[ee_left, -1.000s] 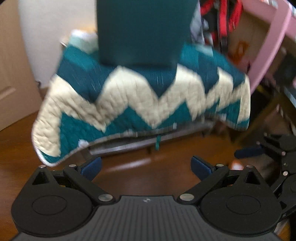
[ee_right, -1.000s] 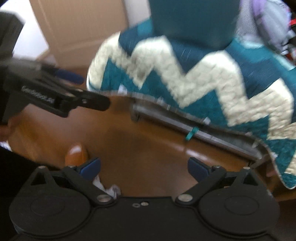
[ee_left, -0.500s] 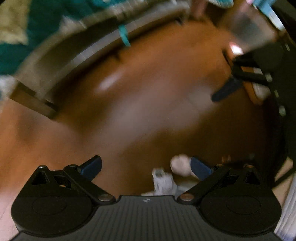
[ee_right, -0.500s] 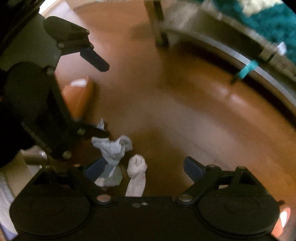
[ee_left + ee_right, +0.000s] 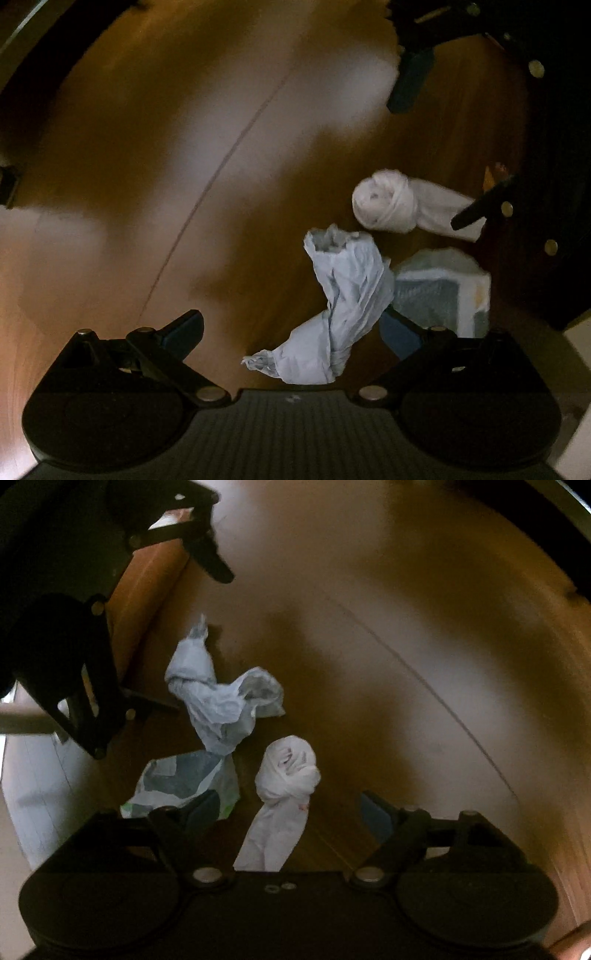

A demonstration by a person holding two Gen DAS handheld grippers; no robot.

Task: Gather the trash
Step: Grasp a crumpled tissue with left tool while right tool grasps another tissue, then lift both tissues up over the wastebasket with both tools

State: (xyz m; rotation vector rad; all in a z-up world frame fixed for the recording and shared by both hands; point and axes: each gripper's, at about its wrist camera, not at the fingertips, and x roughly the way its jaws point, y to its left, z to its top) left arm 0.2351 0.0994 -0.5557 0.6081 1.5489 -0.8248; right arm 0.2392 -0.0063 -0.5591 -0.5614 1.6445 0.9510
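Trash is seen scattered on a brown wooden floor [image 5: 155, 155], three pieces lying close together. In the left wrist view a twisted pale blue paper wad [image 5: 340, 310] lies at about four o'clock from the picture's centre, between the spread fingers of the left gripper [image 5: 291, 328] and nearer the right-hand one; no pad is seen pressing on it, so these tongs are released. A white knotted tissue [image 5: 388, 203] is found at two o'clock, and a flattened blue-and-white wrapper [image 5: 439, 291] at four o'clock, just beside the wad.

In the right wrist view the knotted tissue [image 5: 288, 771] is framed between the fingers of the right gripper [image 5: 291, 812], with visible gaps on both sides; these jaws have just been closing, yet the tissue is not gripped. The paper wad [image 5: 221, 701] lies at ten o'clock from the tissue, and the wrapper [image 5: 177, 782] at nine o'clock, partly behind the left-hand finger. The other gripper's dark frame is seen at the upper left.
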